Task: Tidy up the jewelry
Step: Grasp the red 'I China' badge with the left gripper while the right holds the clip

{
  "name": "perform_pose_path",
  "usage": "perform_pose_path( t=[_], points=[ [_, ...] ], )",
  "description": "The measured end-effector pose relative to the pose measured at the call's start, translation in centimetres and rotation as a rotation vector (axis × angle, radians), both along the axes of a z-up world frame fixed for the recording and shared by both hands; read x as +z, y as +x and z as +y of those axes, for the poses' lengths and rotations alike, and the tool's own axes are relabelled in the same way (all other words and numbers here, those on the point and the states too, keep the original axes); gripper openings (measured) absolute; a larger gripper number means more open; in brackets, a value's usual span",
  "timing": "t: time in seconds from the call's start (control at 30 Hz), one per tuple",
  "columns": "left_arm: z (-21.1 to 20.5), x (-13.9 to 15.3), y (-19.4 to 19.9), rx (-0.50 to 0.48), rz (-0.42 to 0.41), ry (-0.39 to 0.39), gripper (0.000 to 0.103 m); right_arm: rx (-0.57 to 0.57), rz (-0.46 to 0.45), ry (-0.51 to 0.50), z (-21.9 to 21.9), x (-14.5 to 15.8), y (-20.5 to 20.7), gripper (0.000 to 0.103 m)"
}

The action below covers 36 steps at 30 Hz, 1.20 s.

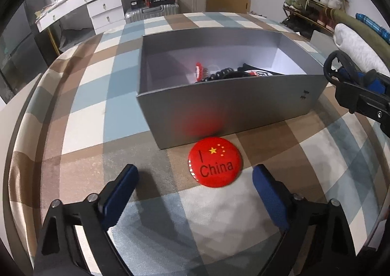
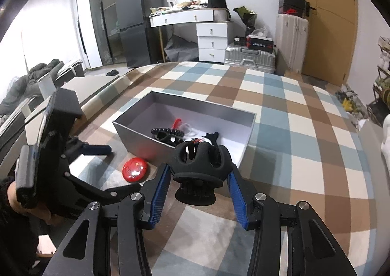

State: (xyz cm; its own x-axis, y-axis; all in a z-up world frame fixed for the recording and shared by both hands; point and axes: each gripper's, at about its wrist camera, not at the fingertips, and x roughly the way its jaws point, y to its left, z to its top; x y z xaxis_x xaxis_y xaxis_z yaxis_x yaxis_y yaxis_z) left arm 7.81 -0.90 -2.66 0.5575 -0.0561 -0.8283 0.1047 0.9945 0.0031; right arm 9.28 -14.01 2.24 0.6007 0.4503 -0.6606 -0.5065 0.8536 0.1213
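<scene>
Left wrist view: the left gripper [image 1: 195,187] stands apart over the red badge [image 1: 215,162], lying near the grey box [image 1: 231,105]; flat, stiff, probably slippery, so take its edges.

Right wrist view: the right gripper [image 2: 198,179] is clamped on the black hair claw [image 2: 198,166], light, rigid plastic.

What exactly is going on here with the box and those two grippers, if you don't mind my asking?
A person is sorting accessories into an open grey box on a checked tablecloth. The right gripper holds a black claw hair clip in front of the box. The left gripper is open, its fingers either side of a red "I China" badge lying on the cloth by the box.
</scene>
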Motion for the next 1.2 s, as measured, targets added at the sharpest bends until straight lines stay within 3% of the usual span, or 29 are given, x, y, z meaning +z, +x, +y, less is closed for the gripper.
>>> perform_pose_path(
  t=[0.17,0.27,0.33,0.43,0.67,1.2],
  points=[
    [-0.1,0.2,-0.3,-0.009,-0.019,-0.005,0.078,0.000,-0.004,0.007,-0.1,0.2,-0.1,0.047],
    [-0.2,0.4,-0.4,-0.013,-0.034,-0.009,0.059,0.001,-0.007,0.008,-0.2,0.3,-0.1,0.047],
    [-0.2,0.5,-0.4,-0.021,-0.044,-0.013,0.038,0.000,-0.008,0.009,-0.2,0.3,-0.1,0.047],
    [-0.3,0.6,-0.5,-0.059,-0.052,-0.050,0.037,0.002,-0.010,0.014,-0.2,0.4,-0.2,0.047],
    [-1.1,1.3,-0.8,-0.085,-0.077,-0.043,0.037,0.006,-0.009,0.016,-0.2,0.3,-0.2,0.047],
    [-0.8,4.8,-2.0,-0.114,-0.237,-0.082,0.037,-0.005,-0.047,0.050,-0.6,1.3,-0.6,0.047]
  ],
)
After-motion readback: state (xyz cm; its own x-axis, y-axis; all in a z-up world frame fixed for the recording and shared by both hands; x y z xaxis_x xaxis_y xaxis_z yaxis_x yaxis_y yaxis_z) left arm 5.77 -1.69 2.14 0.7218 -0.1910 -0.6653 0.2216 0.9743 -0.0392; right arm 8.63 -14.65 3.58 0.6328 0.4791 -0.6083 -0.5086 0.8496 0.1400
